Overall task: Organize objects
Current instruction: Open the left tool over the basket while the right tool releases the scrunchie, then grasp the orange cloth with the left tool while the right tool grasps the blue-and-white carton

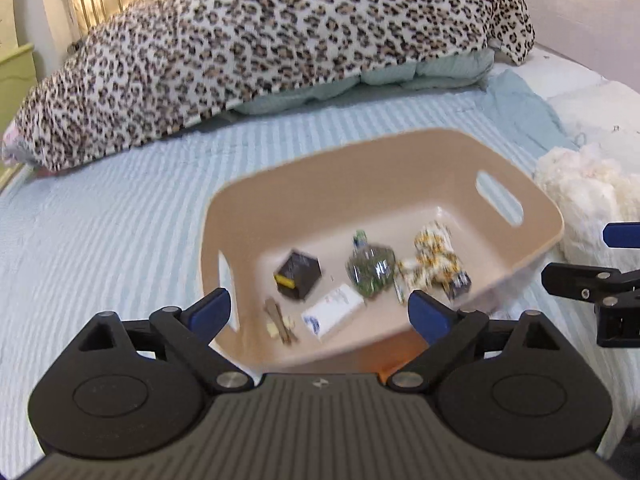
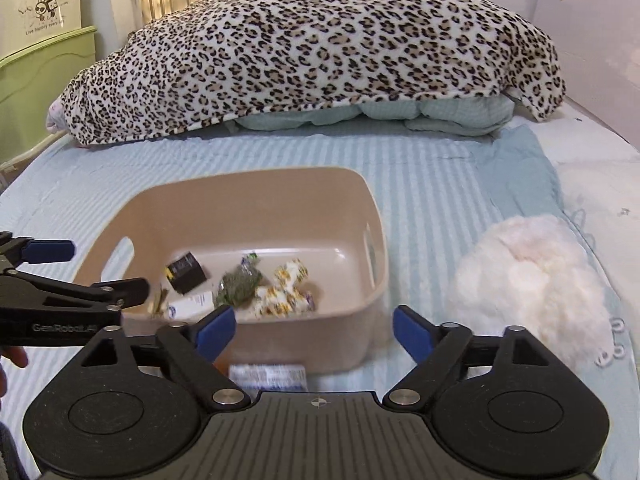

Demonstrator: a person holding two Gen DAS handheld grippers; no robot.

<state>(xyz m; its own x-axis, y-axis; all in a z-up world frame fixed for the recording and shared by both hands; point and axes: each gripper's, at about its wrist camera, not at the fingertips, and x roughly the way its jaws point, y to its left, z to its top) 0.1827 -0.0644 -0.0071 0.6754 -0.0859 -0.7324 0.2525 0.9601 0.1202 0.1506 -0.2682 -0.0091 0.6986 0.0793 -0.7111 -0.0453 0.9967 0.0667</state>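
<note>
A beige plastic basket [image 1: 404, 152] with handle slots sits on the bed; it also shows in the right wrist view [image 2: 256, 188]. Inside lie a black box [image 1: 298, 274], a green packet [image 1: 370, 268], a white box [image 1: 334, 312], yellow-white wrapped items [image 1: 434, 258] and some small sticks [image 1: 280, 320]. My left gripper [image 1: 320, 314] is open and empty over the basket's near rim. My right gripper [image 2: 314, 330] is open and empty just in front of the basket. A blue-white packet [image 2: 268, 376] lies on the bed beneath it.
A leopard-print blanket [image 1: 260, 40] covers a pillow pile at the back of the striped blue bedspread [image 1: 100, 220]. A fluffy white item [image 2: 528, 288] lies right of the basket. Green and cream drawers [image 2: 36, 40] stand at the far left.
</note>
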